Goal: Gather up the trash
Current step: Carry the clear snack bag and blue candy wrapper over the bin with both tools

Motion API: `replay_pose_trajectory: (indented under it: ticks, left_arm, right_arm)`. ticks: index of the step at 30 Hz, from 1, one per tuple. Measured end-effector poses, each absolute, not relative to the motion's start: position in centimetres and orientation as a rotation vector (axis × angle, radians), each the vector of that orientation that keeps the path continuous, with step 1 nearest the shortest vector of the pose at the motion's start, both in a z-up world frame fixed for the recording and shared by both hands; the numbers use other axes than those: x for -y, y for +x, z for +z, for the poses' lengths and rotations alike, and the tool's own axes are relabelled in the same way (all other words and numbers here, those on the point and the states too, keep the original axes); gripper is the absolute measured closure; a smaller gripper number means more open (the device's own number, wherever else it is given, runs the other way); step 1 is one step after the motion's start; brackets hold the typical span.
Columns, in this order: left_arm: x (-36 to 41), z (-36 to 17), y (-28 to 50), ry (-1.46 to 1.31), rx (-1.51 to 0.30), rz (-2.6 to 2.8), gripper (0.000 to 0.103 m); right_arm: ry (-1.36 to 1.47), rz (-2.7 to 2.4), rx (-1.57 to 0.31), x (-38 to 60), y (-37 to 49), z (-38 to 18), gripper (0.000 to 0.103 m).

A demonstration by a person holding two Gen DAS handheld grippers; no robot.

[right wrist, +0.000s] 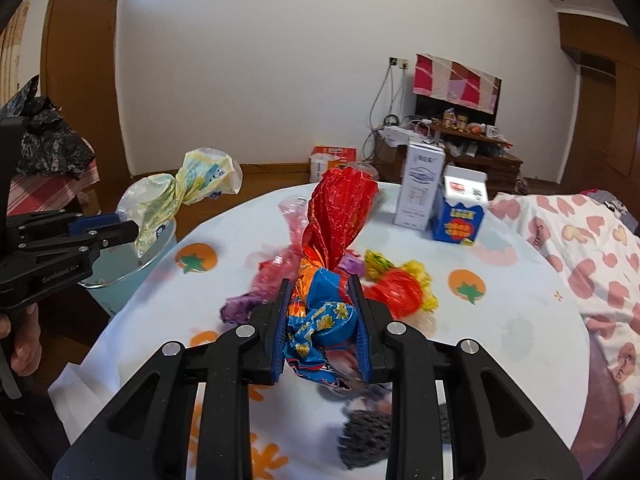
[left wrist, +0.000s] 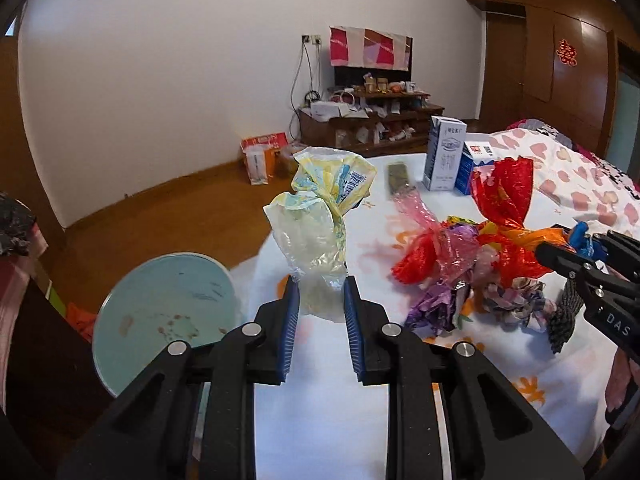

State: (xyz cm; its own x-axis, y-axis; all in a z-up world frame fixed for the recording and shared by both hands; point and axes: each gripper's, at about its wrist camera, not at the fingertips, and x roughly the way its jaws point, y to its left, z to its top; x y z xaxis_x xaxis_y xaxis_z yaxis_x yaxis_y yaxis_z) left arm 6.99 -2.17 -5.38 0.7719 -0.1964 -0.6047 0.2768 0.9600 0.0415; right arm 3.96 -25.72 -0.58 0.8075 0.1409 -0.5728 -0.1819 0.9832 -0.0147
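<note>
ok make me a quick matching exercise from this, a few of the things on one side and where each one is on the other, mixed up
Things:
1. pale yellow wrapper
2. red and blue wrapper
3. light blue bin
4. two cartons

Places:
A. standing at the far side of the table
B. pinched in the left gripper
C. beside the table edge, on the left
D. pinched in the right gripper

Pairs: 1-B, 2-D, 3-C, 4-A
</note>
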Motion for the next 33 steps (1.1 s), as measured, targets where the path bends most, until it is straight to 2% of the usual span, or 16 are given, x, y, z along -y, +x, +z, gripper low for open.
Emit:
replay_pose_trajectory:
  ticks: [33]
  left_arm:
    - [-9.6,-7.4,8.5,0.120,-0.681,0.036,0.080]
  right_arm:
    - [-0.168,0.393,-0.660,13.5,11.2,-1.5,0.075]
